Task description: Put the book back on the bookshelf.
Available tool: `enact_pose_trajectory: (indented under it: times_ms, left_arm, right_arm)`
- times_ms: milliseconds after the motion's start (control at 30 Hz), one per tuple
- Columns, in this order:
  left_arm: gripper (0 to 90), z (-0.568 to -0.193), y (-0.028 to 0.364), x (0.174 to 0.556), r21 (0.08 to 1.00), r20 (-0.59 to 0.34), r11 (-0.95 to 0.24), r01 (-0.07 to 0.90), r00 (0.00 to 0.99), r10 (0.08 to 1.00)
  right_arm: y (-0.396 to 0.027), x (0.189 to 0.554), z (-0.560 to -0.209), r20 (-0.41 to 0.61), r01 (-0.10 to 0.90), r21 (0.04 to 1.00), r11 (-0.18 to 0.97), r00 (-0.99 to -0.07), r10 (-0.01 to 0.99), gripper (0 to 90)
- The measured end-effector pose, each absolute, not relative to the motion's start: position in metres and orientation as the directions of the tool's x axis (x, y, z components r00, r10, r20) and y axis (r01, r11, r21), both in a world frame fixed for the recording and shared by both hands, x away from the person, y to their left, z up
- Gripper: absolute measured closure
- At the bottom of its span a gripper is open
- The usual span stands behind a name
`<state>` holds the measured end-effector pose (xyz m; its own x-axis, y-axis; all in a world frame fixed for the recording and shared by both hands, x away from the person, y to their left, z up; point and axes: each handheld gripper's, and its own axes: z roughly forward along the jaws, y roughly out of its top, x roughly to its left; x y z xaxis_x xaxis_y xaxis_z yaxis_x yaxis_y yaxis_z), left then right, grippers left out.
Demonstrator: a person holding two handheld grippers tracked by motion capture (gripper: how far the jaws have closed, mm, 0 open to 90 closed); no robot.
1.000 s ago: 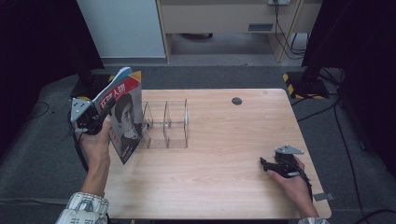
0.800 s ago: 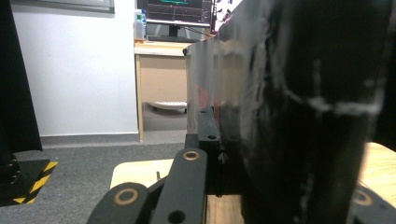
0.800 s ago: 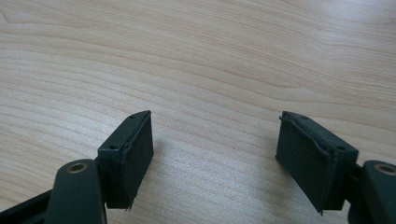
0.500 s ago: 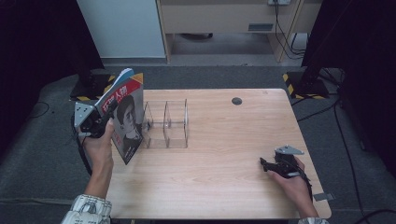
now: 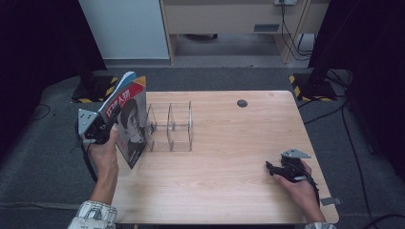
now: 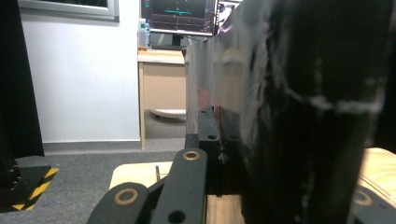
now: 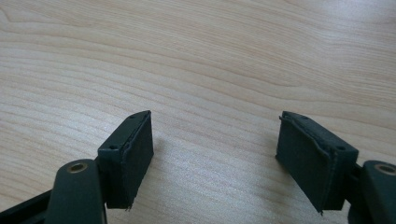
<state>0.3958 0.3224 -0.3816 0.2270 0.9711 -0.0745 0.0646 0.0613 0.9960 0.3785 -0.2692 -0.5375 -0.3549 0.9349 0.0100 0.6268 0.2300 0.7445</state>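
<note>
High view shows your left gripper (image 5: 106,128) clamped on the red-topped portrait magazine (image 5: 128,121) upright at the tabletop's (image 5: 229,191) left edge, right gripper (image 5: 273,169) open and empty, so keep it vertical toward the clear acrylic divider rack (image 5: 170,126).

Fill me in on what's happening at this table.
A person is working with a handheld tool in each hand. The left tool is shut on a magazine, held upright at the table's left edge, right beside a clear divided rack, not yet in any of its slots. The right tool rests near the table's right front corner with its jaws open and nothing between them.
</note>
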Motion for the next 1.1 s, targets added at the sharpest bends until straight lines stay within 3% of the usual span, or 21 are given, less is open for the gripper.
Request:
enact_pose_trajectory:
  times_ms: [1100]
  left_arm:
    - [86.1,-0.393,0.323,0.393,0.995,-0.101,0.101,0.009,0.205,0.974]
  right_arm:
    - [-0.269,0.377,-0.538,0.011,0.626,0.745,0.232,-0.358,0.934,27.3]
